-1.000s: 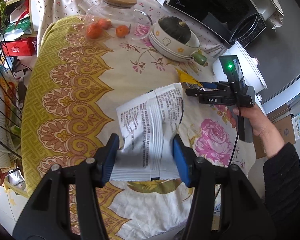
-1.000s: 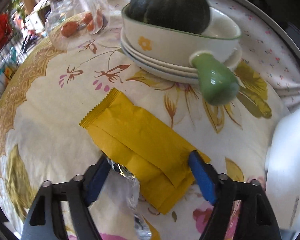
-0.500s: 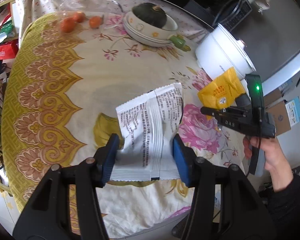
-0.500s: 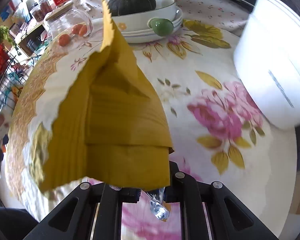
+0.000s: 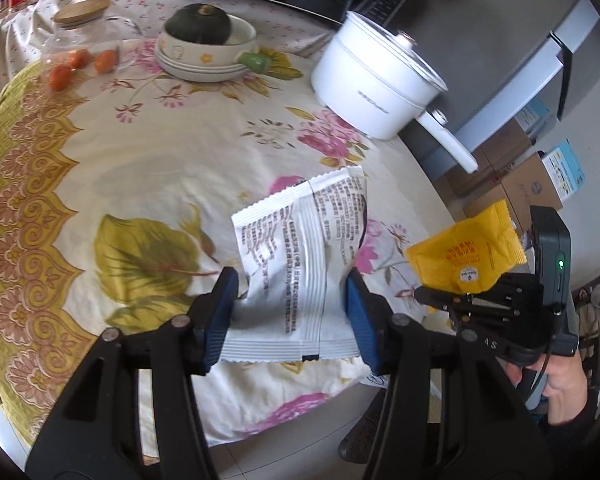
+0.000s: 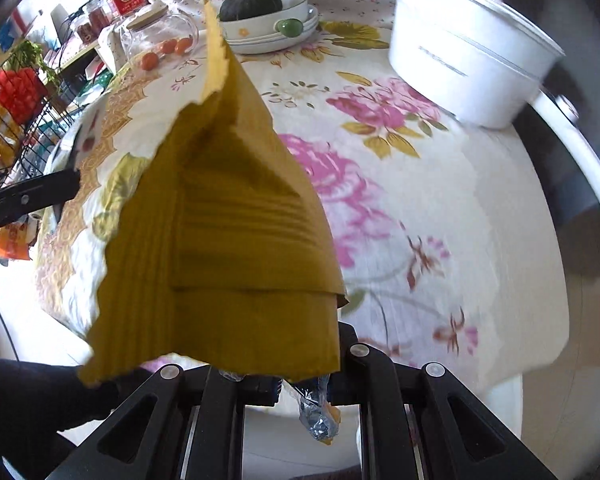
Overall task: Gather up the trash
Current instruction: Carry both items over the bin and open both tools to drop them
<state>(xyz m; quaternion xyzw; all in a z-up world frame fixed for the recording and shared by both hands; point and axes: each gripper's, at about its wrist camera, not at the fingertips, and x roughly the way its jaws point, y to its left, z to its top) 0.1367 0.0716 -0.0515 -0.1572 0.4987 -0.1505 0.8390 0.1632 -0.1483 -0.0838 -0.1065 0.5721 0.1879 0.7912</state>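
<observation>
The right tongs (image 6: 296,384), clamped on the yellow wrapper (image 6: 228,240), have lifted it off the tabletop (image 5: 148,152), and the left tongs (image 5: 292,312) still grip the white wrapper (image 5: 304,256), so both pieces are ready for binning.

White printed wrapper (image 5: 300,268) upright, yellow wrapper (image 6: 228,240) lifted, both crinkled

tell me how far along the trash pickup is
Done: both wrappers are lifted off the table. In hand: the left gripper is shut on the white wrapper, and the right gripper is shut on the yellow wrapper. Left: dropping both into a bin, which neither view shows.
</observation>
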